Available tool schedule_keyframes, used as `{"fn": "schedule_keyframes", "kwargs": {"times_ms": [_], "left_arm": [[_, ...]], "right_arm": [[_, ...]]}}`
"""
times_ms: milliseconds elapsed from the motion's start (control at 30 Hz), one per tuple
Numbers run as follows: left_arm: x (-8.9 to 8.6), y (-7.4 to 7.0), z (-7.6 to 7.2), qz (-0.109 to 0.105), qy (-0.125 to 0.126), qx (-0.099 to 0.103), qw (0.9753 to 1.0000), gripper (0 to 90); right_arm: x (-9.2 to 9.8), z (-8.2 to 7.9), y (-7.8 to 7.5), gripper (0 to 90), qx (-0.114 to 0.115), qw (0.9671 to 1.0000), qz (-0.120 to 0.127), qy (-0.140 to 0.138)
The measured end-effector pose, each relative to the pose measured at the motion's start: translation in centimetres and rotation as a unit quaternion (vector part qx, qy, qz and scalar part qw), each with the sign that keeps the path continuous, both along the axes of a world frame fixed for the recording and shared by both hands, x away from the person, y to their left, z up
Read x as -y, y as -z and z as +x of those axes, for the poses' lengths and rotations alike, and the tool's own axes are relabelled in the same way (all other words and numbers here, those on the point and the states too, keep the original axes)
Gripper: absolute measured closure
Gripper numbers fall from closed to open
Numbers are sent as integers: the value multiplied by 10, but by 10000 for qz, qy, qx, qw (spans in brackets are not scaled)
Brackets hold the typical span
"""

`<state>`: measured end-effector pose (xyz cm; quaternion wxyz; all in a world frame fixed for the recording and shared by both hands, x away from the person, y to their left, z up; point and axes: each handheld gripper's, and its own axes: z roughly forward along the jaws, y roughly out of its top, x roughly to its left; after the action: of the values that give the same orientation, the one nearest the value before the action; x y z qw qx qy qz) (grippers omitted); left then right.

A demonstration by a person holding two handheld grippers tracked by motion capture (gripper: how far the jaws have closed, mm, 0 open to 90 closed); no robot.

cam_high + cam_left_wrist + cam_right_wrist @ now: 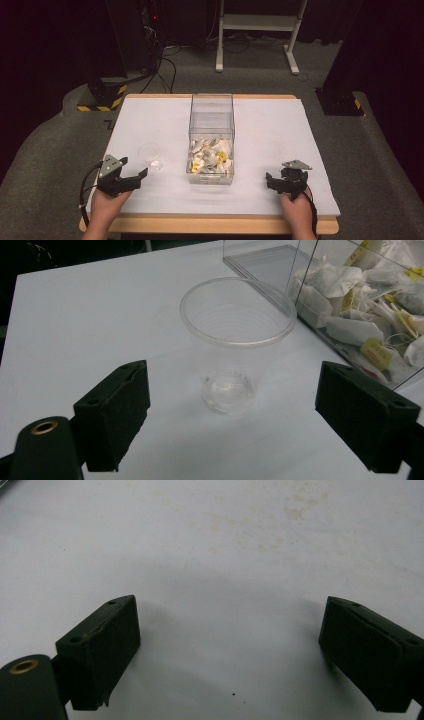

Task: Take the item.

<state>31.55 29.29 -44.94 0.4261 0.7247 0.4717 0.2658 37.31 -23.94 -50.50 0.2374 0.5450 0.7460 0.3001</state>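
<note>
A clear cup [150, 155] stands upright on the white table [280, 130], just ahead of the left gripper [134, 176], whose jaws gape wide and touch nothing. Right of the cup sits a clear box [212, 120] of tea bags [210, 156]. The right gripper [276, 181], also wide and empty, rests near the table's front right.

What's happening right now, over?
Left tongs open, facing upright empty cup. Right tongs open over bare table. Teabag box beside cup. Nothing blocking.

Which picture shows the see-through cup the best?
The left gripper view: the clear plastic cup stands upright, close and empty, ahead of the open jaws. The high view shows it small, left of the teabag box. The right gripper view faces bare table.
</note>
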Motion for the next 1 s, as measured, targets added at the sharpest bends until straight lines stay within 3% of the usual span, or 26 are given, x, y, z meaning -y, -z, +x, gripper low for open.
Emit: {"fn": "schedule_keyframes", "kwargs": {"times_ms": [1000], "left_arm": [[29, -13, 9, -72, 327, 143, 9993, 152]], "right_arm": [[0, 0, 0, 95, 4, 10000, -3, -6]]}}
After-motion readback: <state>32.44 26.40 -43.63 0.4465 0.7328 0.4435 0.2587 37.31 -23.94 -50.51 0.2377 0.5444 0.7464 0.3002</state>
